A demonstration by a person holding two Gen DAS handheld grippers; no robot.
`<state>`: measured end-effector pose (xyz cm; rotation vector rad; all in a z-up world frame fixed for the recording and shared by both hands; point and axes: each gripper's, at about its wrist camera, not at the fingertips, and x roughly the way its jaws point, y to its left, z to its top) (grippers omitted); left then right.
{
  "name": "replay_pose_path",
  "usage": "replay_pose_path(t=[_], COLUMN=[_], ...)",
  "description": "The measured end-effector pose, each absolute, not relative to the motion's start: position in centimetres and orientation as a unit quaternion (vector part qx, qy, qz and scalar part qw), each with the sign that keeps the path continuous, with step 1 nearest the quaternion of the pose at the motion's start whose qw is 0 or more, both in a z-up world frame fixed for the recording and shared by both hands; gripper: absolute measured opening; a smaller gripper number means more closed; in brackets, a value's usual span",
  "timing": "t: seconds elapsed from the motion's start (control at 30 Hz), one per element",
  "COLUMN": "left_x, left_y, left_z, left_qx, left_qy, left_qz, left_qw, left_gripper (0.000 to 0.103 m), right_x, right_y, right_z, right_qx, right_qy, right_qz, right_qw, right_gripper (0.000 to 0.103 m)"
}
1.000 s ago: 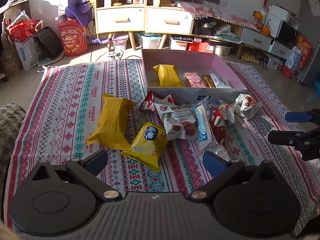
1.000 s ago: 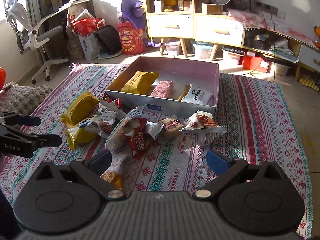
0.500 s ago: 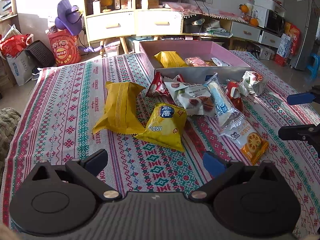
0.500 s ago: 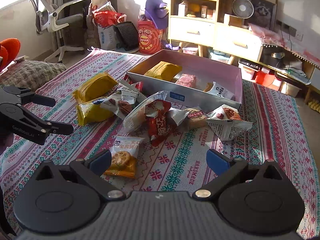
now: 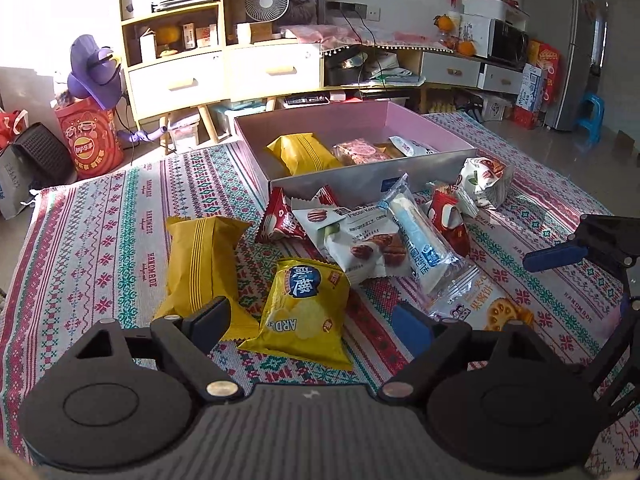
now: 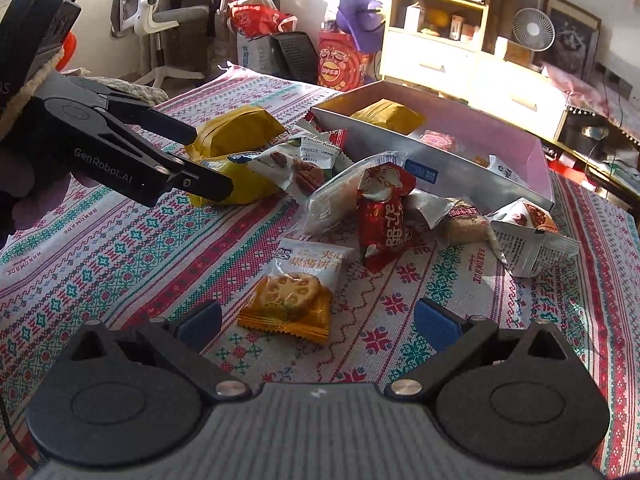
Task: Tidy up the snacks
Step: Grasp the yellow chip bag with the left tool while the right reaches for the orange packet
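Several snack packs lie on a patterned cloth before a pink-lined box [image 5: 404, 117] that holds a yellow pack [image 5: 302, 154] and a few small packs. My left gripper [image 5: 310, 322] is open, low over a yellow chips bag [image 5: 306, 300], beside a large yellow pack [image 5: 202, 262]. My right gripper [image 6: 318, 322] is open, just behind an orange biscuit pack [image 6: 296, 296]. A red pack [image 6: 384, 210] and white packs lie beyond it. Each gripper shows in the other's view, the left [image 6: 208, 160] and the right [image 5: 556, 258].
The cloth [image 5: 96, 236] covers the floor area. Shelves and drawers [image 5: 224, 68] stand behind the box, with a red bucket [image 5: 90, 142] and bags at left. An office chair [image 6: 160, 12] stands far left in the right wrist view.
Both grippers have dropped lower and moved closer to the snacks. The chips bag now sits between the left fingers' line; the biscuit pack is nearer the right gripper. Both stay open.
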<state>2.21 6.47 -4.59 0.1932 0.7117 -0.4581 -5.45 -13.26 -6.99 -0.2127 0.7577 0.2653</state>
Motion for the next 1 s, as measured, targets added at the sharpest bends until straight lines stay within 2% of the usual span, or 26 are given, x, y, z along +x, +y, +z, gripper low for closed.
replay_pose_path(t=[0.33, 0.47, 0.8, 0.9, 1.0], left_x=[5.1, 5.1, 4.1, 3.4, 2.9], left_y=[5.7, 5.3, 4.3, 3.9, 3.9], left_z=[-6.3, -6.5, -5.7, -5.6, -5.5], left_qx=[0.082, 0.092, 0.058, 0.054, 0.047], left_qy=[0.401, 0.404, 0.434, 0.440, 0.448], left_qz=[-0.217, -0.212, -0.176, -0.176, -0.170], left_qw=[0.886, 0.885, 0.882, 0.879, 0.877], left_gripper=[0.070, 0.069, 0.057, 0.057, 0.056], right_x=[-5.4, -5.4, -4.6, -4.7, -5.0], right_y=[-13.5, -13.5, -13.3, -13.2, -13.0], right_z=[-7.9, -7.8, -7.7, -7.6, -7.4], right_qx=[-0.110, -0.116, -0.125, -0.125, -0.130], right_qy=[0.361, 0.366, 0.371, 0.371, 0.368], right_qz=[0.166, 0.171, 0.172, 0.172, 0.179], right_qw=[0.911, 0.907, 0.904, 0.904, 0.903], right_gripper=[0.103, 0.103, 0.102, 0.100, 0.090])
